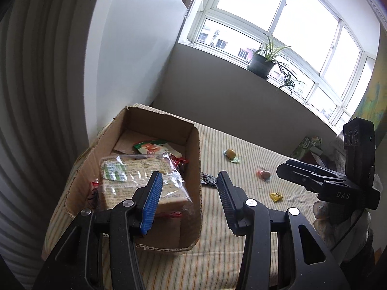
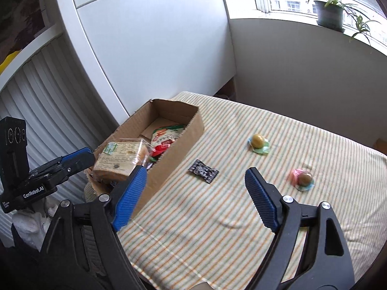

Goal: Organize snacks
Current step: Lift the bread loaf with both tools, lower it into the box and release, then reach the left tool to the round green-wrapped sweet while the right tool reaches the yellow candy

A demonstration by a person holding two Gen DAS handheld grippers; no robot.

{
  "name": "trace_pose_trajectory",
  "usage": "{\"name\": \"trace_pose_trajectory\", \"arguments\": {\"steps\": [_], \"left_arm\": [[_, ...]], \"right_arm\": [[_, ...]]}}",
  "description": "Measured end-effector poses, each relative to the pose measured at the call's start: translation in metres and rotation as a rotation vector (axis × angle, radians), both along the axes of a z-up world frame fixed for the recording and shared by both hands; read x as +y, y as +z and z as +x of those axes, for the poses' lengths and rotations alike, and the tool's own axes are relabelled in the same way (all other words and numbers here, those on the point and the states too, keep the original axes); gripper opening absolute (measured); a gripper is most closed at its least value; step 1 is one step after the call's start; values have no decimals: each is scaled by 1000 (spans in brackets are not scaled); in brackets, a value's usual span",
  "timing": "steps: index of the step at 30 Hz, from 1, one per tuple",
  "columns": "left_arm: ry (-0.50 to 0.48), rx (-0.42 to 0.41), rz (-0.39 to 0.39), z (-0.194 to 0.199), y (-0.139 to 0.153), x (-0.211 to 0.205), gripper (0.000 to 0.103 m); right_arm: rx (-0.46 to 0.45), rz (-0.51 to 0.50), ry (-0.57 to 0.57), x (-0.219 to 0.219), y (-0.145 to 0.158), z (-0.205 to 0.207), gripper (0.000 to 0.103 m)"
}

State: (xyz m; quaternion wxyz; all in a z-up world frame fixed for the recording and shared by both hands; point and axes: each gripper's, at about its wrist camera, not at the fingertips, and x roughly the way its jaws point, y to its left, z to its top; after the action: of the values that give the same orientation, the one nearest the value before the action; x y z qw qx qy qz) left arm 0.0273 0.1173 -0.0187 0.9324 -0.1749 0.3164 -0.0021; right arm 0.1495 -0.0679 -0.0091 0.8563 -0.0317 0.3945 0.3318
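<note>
A cardboard box (image 1: 193,169) (image 2: 169,159) sits on the striped tablecloth at the left. In it lie a clear-wrapped bread pack (image 1: 135,181) (image 2: 121,157) and a red-green snack pouch (image 1: 152,147) (image 2: 167,137). On the cloth lie a black packet (image 1: 209,180) (image 2: 203,170), a yellow-green wrapped sweet (image 1: 231,154) (image 2: 258,142), a pink wrapped sweet (image 1: 264,174) (image 2: 302,178) and a small yellow packet (image 1: 276,196). My left gripper (image 1: 188,200) is open and empty above the box's near right wall. My right gripper (image 2: 196,198) is open and empty above the cloth near the black packet.
A white cabinet (image 2: 154,41) and ribbed shutter (image 1: 36,96) stand behind the box. A potted plant (image 1: 261,62) sits on the windowsill. Green cartons (image 1: 307,145) stand at the table's far right. Striped cloth (image 2: 241,229) covers the table.
</note>
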Motion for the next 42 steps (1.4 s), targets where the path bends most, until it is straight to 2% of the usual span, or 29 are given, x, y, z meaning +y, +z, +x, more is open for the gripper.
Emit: {"name": "trace_pose_trajectory", "arguments": {"steps": [1, 7, 13, 18, 21, 35, 42], "left_arm": [[-14, 4, 2, 3, -1, -7, 45], [-94, 31, 20, 24, -10, -45, 45], [-166, 63, 49, 48, -23, -83, 45], [-203, 100, 56, 74, -39, -107, 45], [-205, 133, 44, 93, -51, -114, 45], [-160, 280, 26, 176, -100, -126, 45], [-104, 266, 12, 198, -101, -121, 45]], "right_arm": [[-9, -12, -24, -11, -2, 2, 92], [-25, -94, -145, -73, -21, 9, 92], [-35, -148, -175, -106, -38, 11, 92], [-3, -161, -160, -111, -56, 16, 89], [21, -180, -147, -109, -70, 24, 82], [97, -218, -116, -104, -113, 58, 76], [85, -222, -105, -101, -113, 64, 76]]}}
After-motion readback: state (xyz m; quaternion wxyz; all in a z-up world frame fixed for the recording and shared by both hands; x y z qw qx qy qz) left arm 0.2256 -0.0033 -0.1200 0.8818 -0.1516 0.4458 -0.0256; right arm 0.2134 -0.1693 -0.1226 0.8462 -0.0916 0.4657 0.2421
